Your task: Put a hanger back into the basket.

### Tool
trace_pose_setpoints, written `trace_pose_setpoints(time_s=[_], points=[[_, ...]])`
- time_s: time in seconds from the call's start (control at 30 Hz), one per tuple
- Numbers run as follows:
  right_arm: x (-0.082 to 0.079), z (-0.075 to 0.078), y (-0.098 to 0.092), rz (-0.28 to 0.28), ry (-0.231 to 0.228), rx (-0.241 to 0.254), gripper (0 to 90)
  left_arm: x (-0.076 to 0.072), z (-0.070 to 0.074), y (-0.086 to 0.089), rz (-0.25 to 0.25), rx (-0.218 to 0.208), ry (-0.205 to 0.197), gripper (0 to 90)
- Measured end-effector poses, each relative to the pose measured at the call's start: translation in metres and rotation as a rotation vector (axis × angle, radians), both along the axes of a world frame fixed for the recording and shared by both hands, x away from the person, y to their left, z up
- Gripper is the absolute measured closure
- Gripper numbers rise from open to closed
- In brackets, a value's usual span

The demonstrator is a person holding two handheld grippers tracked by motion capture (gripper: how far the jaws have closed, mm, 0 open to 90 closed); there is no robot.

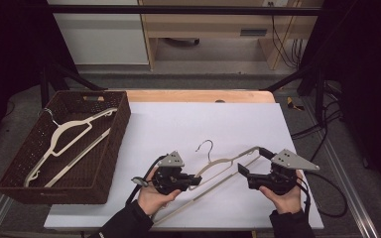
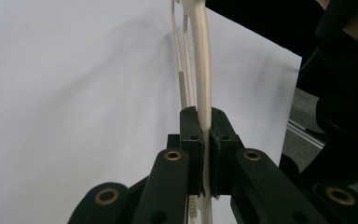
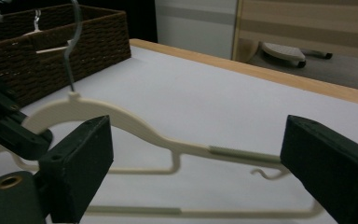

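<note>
A cream plastic hanger (image 1: pixel 223 162) with a metal hook lies tilted above the white sheet (image 1: pixel 178 124) near the front. My left gripper (image 1: pixel 196 179) is shut on its left shoulder; in the left gripper view the pads (image 2: pixel 191 135) press on the cream bar (image 2: pixel 204 70) from both sides. My right gripper (image 1: pixel 253 160) stands open at the hanger's right end. In the right gripper view its jaws are far apart, with the hanger's arm (image 3: pixel 135 126) running between them untouched. The left gripper (image 3: pixel 14 130) shows there at the far left.
A dark woven basket (image 1: pixel 121 124) stands at the left with another cream hanger (image 1: pixel 67 136) lying in it. The wooden table edge (image 1: pixel 198 95) runs along the back of the sheet. Cables trail from both grippers at the front.
</note>
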State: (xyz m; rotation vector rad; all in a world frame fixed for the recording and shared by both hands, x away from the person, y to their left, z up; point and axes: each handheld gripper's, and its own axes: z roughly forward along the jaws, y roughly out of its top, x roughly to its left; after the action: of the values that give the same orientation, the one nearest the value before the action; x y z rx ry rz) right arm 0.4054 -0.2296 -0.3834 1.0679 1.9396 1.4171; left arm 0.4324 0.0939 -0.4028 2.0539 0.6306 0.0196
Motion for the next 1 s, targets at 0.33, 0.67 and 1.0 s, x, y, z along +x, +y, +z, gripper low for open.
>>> trace_pose_setpoints(time_s=[0.33,0.67,1.0], points=[[-0.001,0.002,-0.006,-0.027,-0.021,0.003,7.4,-0.002,0.031,0.031,0.017,-0.003,-0.094,86.3],[0.001,0.003,-0.004,-0.036,-0.009,-0.009,5.6,0.004,0.065,0.078,0.072,-0.030,-0.152,86.3],[0.003,0.002,-0.004,-0.050,-0.007,-0.015,5.2,0.013,0.107,0.129,0.101,0.009,-0.203,86.3]])
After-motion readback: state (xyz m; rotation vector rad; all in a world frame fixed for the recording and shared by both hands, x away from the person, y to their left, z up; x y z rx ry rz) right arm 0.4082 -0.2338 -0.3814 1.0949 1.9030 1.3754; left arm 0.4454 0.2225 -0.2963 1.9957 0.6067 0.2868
